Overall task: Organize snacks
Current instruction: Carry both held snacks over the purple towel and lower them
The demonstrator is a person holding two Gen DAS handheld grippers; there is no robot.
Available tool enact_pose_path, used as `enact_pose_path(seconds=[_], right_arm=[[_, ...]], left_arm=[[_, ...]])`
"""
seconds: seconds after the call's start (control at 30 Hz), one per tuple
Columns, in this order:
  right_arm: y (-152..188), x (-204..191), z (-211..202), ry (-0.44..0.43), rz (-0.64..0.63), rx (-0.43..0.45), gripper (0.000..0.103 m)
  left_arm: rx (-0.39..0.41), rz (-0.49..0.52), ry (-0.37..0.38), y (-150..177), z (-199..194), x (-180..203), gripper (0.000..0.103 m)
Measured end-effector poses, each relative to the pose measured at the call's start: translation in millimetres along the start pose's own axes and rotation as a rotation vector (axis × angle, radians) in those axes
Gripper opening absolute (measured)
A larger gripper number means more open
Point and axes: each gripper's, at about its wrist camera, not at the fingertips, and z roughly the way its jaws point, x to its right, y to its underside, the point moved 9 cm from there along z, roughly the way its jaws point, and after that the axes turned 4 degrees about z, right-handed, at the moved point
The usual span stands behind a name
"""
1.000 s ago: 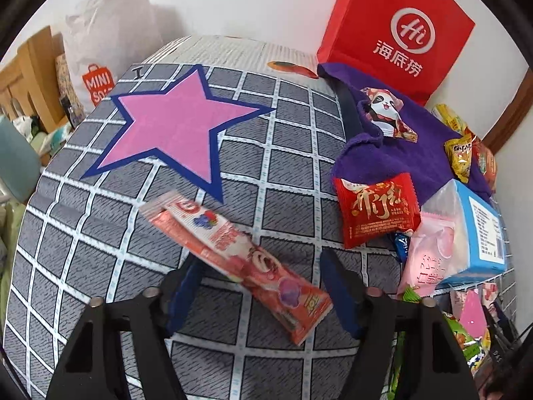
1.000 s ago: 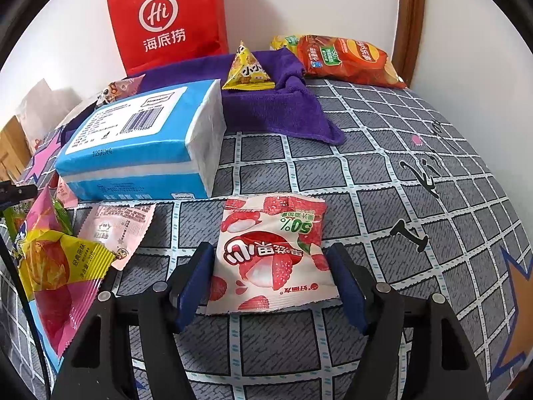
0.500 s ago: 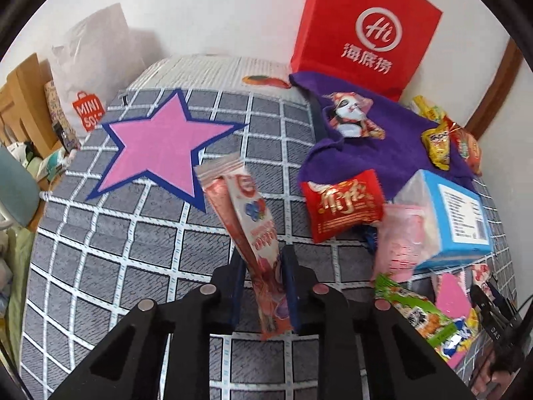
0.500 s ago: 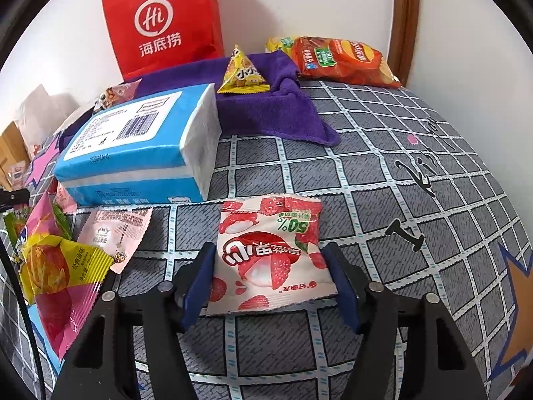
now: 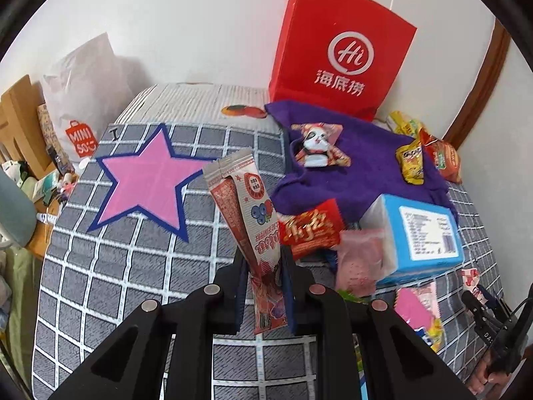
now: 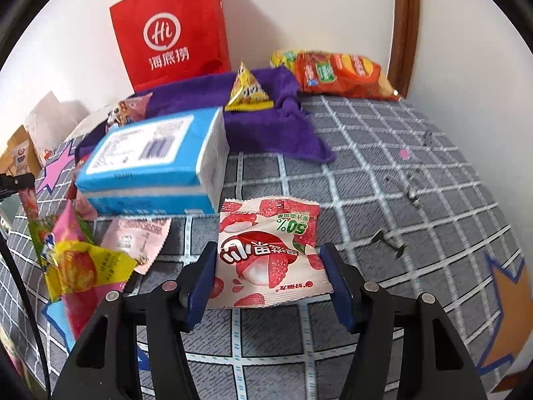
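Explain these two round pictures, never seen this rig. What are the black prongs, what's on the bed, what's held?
No robot arm here: a person holds a two-finger gripper in each hand, each with a fisheye camera looking along its fingers.

Left-hand view: the left gripper is shut on a long red snack stick pack, lifted off the grey checked cover.

Right-hand view: the right gripper is open, its fingers on either side of a lychee candy packet lying flat.

Also there: blue tissue pack, purple towel, red paper bag, chip bag.
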Motion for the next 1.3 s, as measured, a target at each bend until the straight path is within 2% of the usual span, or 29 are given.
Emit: enact_pose_path(seconds=[0.07, 0.17, 0.2, 0.33, 0.37, 0.6, 1.0, 1.3], right_arm=[[-9.5, 0.1, -7.3, 0.004, -0.008, 0.018, 0.061], [-42.1, 2.3, -26.0, 0.015, -0.024, 0.070, 0.061], [-42.1, 2.3, -26.0, 0.015, -0.024, 0.070, 0.061], [-90.7, -5.4, -42.5, -0.002, -0.029, 0.127, 0.061], [-90.7, -5.4, -42.5, -0.002, -0.029, 0.127, 0.061], [-165.9, -41.5, -51.7, -0.060, -0.040, 0.167, 0.061], [-225.8, -94.5, -10.4, -0.170, -0.050, 0.133, 0.061], [-254.2, -102.5, 31.9, -0.205, -0.043, 0.094, 0.061]], left_arm=[[0.011, 0.007, 0.004, -8.1, -3.4, 4.0, 0.018], [0.028, 0.018, 0.008, -22.4, -7.5, 10.0, 0.018], [0.033, 0.021, 0.010, -26.5, -8.8, 12.1, 0.018], [0.060, 0.046, 0.015, -50.0, -14.7, 24.0, 0.018], [0.067, 0.053, 0.014, -56.1, -16.0, 27.0, 0.018], [0.098, 0.087, 0.005, -96.7, -18.9, 44.0, 0.018], [0.104, 0.086, 0.022, -142.1, 5.3, 60.3, 0.018], [0.104, 0.093, 0.044, -169.0, 33.1, 82.4, 0.018]])
